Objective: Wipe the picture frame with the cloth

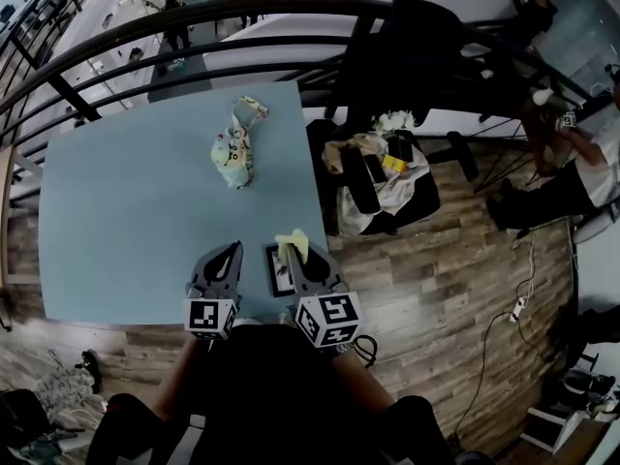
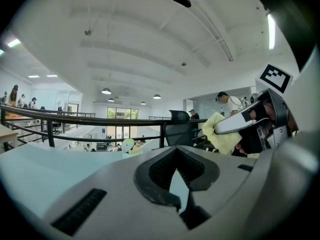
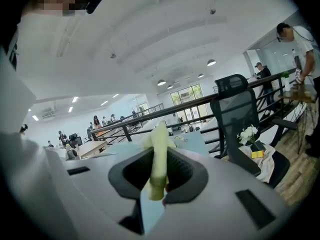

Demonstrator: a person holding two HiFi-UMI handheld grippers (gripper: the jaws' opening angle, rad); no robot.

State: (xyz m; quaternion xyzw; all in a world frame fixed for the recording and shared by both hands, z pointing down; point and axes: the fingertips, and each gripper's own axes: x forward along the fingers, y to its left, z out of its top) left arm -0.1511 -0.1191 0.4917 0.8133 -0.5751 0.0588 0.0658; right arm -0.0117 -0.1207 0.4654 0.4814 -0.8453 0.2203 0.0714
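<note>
Head view: fingers of right gripper [image 1: 289,251] pinch cloth [image 1: 296,240]; left gripper [image 1: 236,247] fingers closed.

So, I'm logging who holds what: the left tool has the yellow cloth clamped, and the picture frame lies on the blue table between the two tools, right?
Not the left one. The right gripper view shows the yellow cloth clamped in the right tool; the left tool holds nothing. The picture frame does lie on the blue table between the two tools.
</note>
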